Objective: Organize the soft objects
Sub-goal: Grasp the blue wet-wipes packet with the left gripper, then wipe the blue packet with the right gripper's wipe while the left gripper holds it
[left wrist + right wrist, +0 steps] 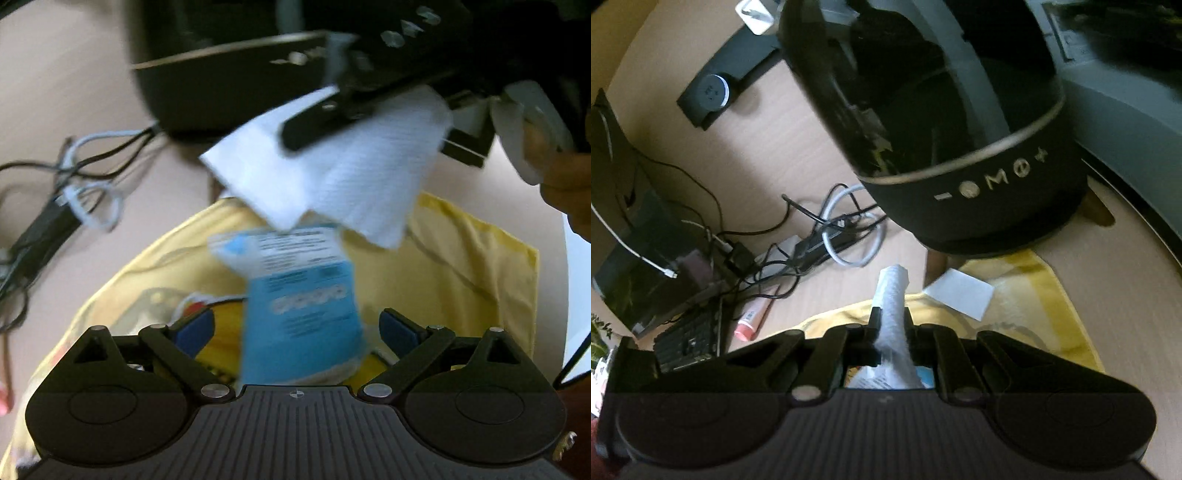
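A light wooden desk [798,122] carries a round glossy black speaker [960,122] and, before it, a spread yellow cloth [461,258]. Above the cloth the right gripper [891,328] pinches a white ribbed paper tissue [332,173]. The left gripper [297,328] stands wide apart around a blue tissue packet [306,310] on the cloth
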Demonstrator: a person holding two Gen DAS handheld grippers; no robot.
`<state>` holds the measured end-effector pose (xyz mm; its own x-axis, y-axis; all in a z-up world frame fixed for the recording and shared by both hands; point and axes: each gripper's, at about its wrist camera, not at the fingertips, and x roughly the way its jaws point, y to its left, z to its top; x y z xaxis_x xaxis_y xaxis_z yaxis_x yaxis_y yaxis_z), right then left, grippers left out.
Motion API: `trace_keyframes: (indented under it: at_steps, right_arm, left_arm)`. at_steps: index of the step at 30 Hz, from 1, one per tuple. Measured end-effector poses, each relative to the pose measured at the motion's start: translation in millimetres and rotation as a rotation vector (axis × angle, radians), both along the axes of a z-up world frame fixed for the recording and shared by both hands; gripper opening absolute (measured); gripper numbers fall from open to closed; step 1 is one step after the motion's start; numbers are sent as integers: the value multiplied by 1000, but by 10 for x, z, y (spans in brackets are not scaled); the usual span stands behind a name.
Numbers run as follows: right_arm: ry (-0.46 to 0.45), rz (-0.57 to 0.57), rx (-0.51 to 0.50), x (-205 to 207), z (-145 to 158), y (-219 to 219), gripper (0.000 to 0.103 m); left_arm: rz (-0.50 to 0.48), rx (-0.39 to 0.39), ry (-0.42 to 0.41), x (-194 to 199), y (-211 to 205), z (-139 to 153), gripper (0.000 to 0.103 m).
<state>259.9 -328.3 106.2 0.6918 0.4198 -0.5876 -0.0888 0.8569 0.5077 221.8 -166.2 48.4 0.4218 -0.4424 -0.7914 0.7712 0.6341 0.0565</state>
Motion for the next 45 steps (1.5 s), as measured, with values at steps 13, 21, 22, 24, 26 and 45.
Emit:
trace_keyframes:
  at_steps: [13, 21, 22, 24, 26, 45]
  right_arm:
    - [21, 289, 239, 77, 70, 617, 11]
    - [89, 425, -28, -40, -233, 1386, 9]
    - [65, 402, -70, -51, -232, 1381, 9]
    - [50, 348, -115, -27, -217, 1344, 11]
    - [57, 307, -141, 13, -242, 1292, 11]
    - [141, 507, 282, 316, -96, 1429, 10]
  left_arm:
    - [290, -5, 94, 33, 1035, 124, 62]
    - [373, 20, 129, -20, 1241, -91, 84]
    - [380, 16, 135, -48, 1242, -93, 85]
    - [384, 16, 144, -71, 1186, -106, 87]
    - [375, 23, 148, -105, 1157, -97, 90]
    - [335, 71, 97, -318, 994, -80, 90]
